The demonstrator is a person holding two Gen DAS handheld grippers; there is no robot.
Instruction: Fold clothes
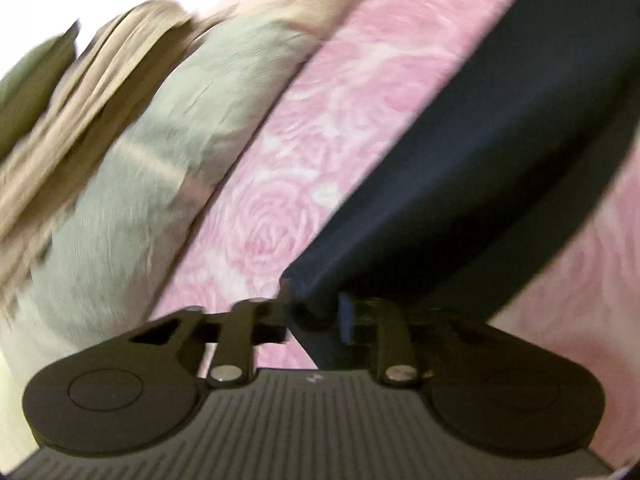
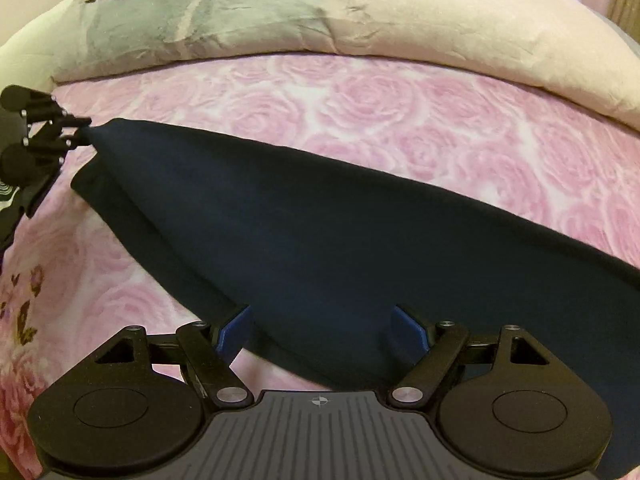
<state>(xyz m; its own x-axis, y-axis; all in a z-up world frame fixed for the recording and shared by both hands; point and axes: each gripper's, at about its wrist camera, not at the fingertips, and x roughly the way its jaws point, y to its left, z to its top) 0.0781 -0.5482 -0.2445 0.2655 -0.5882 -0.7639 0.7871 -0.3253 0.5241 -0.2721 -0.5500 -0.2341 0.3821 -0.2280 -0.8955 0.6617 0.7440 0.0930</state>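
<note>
The right gripper (image 2: pixel 320 326) is hanging with jaws spread wide over the near end of the navy garment (image 2: pixel 280 232), fabric lying between the blue pads but unpinched. The garment's long axis is running diagonally across the pink rose bedspread (image 2: pixel 360 96) toward the far left, where the left gripper (image 2: pixel 82 130) is pinching its far corner.

Before you: a bed (image 2: pixel 400 104) under a pink rose-print sheet (image 2: pixel 360 92), a beige-and-grey duvet (image 2: pixel 440 28) bunched along its far edge in bright light.
</note>
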